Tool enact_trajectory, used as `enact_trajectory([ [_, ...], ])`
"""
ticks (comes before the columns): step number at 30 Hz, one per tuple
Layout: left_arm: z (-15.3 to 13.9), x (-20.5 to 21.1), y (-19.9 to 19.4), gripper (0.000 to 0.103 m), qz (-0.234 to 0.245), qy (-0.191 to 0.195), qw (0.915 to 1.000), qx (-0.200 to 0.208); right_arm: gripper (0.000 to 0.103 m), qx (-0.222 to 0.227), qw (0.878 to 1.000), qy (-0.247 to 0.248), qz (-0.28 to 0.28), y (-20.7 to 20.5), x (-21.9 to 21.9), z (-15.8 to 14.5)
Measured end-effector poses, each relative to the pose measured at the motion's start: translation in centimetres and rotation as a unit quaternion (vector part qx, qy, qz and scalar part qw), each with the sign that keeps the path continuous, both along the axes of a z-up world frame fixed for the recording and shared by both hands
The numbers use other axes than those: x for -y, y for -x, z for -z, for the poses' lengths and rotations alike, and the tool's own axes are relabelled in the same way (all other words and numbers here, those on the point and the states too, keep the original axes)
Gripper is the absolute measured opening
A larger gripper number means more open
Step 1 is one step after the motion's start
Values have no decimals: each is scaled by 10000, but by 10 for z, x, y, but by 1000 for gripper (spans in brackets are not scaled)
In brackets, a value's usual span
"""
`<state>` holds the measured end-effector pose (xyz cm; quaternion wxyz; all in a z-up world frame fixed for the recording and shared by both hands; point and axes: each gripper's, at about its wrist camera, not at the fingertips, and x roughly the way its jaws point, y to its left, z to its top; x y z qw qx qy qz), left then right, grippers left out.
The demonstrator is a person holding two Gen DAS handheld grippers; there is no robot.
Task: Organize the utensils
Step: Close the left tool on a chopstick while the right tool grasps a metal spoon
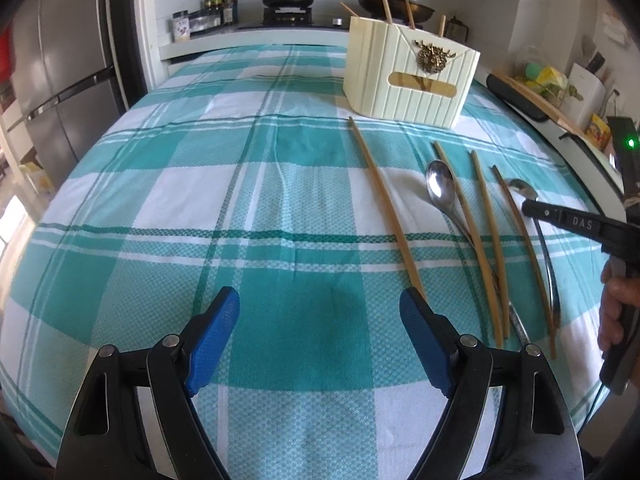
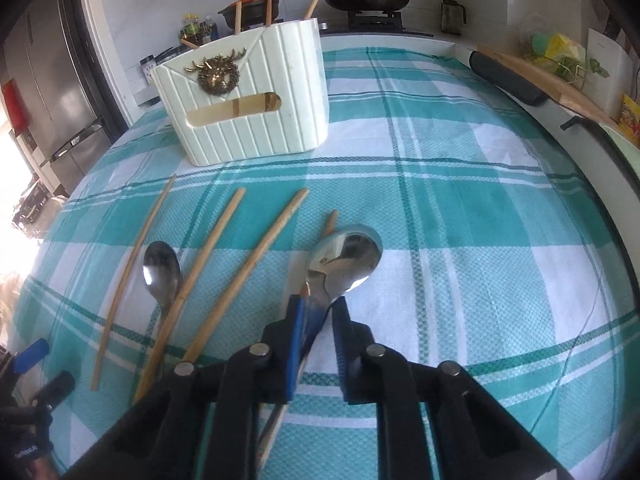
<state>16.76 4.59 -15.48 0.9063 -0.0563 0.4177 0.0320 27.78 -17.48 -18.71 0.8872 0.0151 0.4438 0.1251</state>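
The left gripper (image 1: 320, 344) is held low with its 2 fingers spread wide; the right gripper (image 2: 320, 316) is nearly closed.

Two spoons (image 2: 162, 270), four chopsticks (image 2: 132, 256) loose (holder's perhaps four).

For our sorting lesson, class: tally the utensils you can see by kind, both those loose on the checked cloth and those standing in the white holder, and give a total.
Chopsticks loose on the cloth: 4
Spoons loose on the cloth: 2
Chopsticks standing in the holder: 4
Total: 10
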Motion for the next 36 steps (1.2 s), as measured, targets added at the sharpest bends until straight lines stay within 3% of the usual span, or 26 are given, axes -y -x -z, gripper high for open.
enact_trajectory([
  [5,-6,4,-28,84,243,171,9996,-17,14,-59,10000,63,22,7,16,-1],
  [11,3,24,-69,83,507,-151,9985,-144,14,-54,9996,266,89,18,29,0],
  [18,14,17,-113,82,460,-183,9980,-401,14,-72,9994,331,-9,24,30,1],
  [23,12,13,-146,81,571,-121,9968,-539,26,-104,9994,337,9,17,30,2],
  [26,11,14,-164,78,618,-131,9961,-617,27,-154,9996,210,80,8,35,2],
  [30,9,17,-179,61,730,-102,9948,-706,30,-230,9995,153,125,-10,35,2],
  [32,7,20,-182,43,812,-48,9940,-732,31,-275,9993,244,98,-20,30,2],
  [34,6,22,-185,9,898,57,9931,-754,31,-275,9987,430,64,-26,23,2],
  [36,7,23,-185,4,918,171,9927,-762,19,-251,9985,490,54,-31,20,1],
])
